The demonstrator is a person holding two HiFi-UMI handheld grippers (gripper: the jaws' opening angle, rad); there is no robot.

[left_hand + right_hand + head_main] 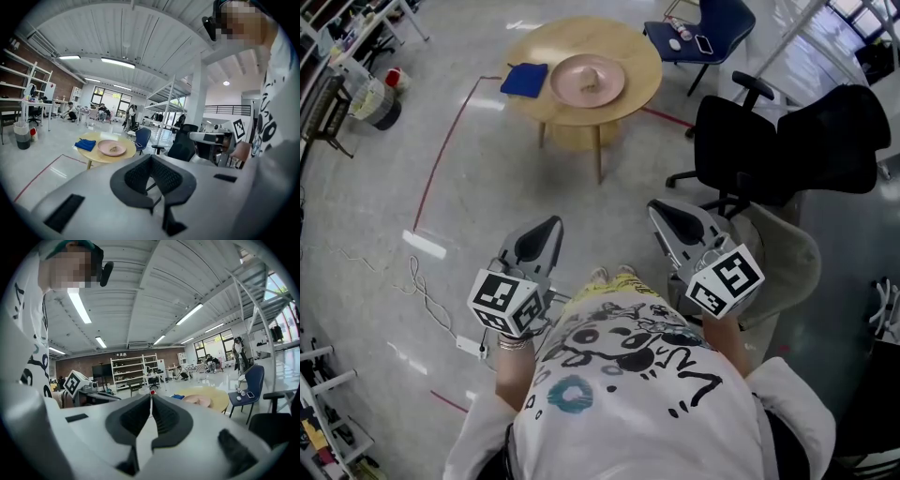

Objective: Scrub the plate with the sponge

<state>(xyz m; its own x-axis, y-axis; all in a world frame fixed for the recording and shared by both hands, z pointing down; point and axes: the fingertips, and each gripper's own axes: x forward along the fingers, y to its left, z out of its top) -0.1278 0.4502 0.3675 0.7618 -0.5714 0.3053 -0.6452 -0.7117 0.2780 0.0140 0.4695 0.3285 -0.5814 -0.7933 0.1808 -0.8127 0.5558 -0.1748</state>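
Note:
A pink plate (587,80) with a small brownish lump in its middle lies on a round wooden table (637,56), far ahead of me. A blue sponge (525,79) rests just left of the plate. Both grippers are held close to my body, well short of the table. The left gripper (547,225) is shut with nothing between its jaws, and so is the right gripper (660,208). The left gripper view shows the plate (111,148) and sponge (86,144) in the distance. From the right gripper view the plate (199,400) is small and far off.
A black office chair (787,150) stands to the right, between me and the table. A blue chair (703,33) holding a phone sits behind the table. Red tape (441,159) marks the floor at the left, with a cable and power strip (469,345) near my feet.

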